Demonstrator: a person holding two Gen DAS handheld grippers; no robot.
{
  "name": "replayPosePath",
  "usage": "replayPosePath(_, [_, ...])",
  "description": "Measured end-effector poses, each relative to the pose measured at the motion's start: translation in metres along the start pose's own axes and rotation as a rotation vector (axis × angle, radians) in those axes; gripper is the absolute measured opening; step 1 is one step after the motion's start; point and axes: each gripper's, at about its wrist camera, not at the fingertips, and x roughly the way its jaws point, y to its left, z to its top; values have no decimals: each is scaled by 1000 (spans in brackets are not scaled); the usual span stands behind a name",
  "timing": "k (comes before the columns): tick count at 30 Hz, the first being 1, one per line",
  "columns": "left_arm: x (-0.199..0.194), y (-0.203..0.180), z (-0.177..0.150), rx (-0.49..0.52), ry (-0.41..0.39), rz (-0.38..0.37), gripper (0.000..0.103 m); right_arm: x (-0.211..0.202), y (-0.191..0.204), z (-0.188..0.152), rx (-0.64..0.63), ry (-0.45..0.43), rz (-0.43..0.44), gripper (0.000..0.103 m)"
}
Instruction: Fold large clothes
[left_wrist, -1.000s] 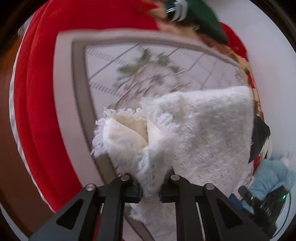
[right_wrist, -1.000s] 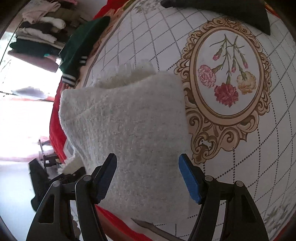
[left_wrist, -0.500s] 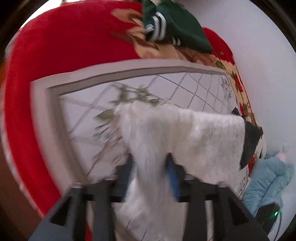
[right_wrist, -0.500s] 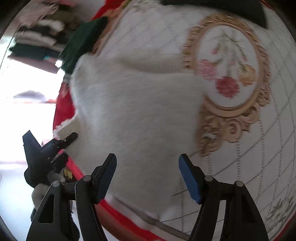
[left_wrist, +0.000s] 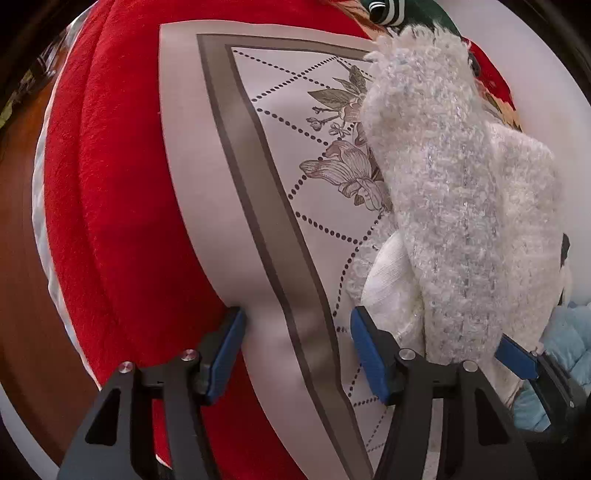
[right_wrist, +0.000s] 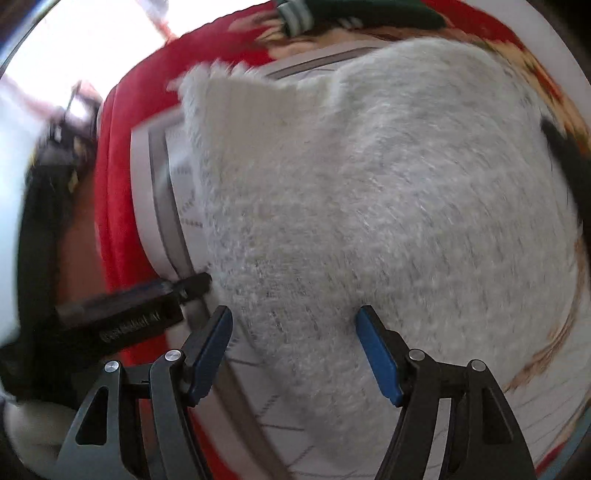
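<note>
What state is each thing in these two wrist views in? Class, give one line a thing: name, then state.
left gripper: open, holding nothing, beside the garment.
right gripper: open, over the garment's near edge.
white fuzzy garment: folded over, lying on the bedspread, lining showing at one edge.
printed bedspread: spread flat over the red blanket.
red blanket: spread under the bedspread.
green striped garment: lying unfolded at the far edge.
</note>
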Motion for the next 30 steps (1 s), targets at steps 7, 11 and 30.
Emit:
replayPosePath(7, [6,-9,-1,10,-4,17,58,-7,8,-13,-42,-65,-36,17])
replayPosePath(11, [5,-5,-3,-6,-5,-1,58,-36,13,-29,-21,-145,-8,13])
replayPosePath(30, [-97,57,-19,-179,-100,-135,70,-82,-61,-68,276,-184,379,49])
